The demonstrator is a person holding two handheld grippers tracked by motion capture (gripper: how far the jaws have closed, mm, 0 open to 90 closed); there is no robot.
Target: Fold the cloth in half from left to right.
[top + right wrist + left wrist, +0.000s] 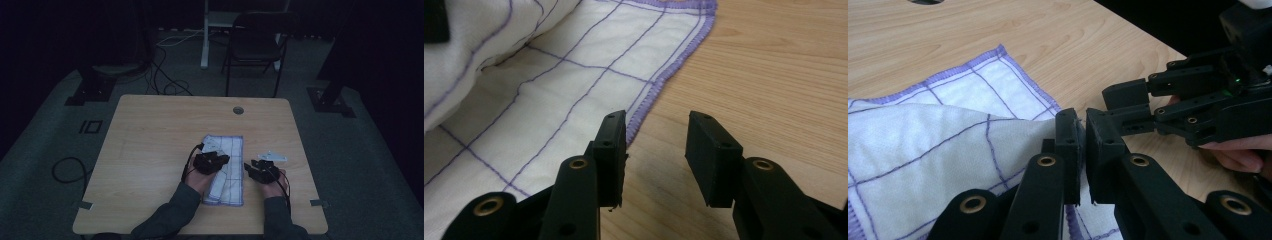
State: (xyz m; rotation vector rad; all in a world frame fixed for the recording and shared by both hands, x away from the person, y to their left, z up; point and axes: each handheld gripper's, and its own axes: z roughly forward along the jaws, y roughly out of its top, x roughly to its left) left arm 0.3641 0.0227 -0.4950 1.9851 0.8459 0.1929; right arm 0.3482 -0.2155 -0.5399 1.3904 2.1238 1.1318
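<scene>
One white cloth with purple grid lines [227,170] lies on the light wooden bench [150,150]. Left hand-held gripper [1081,150] pinches a raised fold of it. Right hand-held gripper [656,150] stands parted over bare wood just beside the hem.

High overhead view; two close gripper views sharing the cloth [948,145].
</scene>
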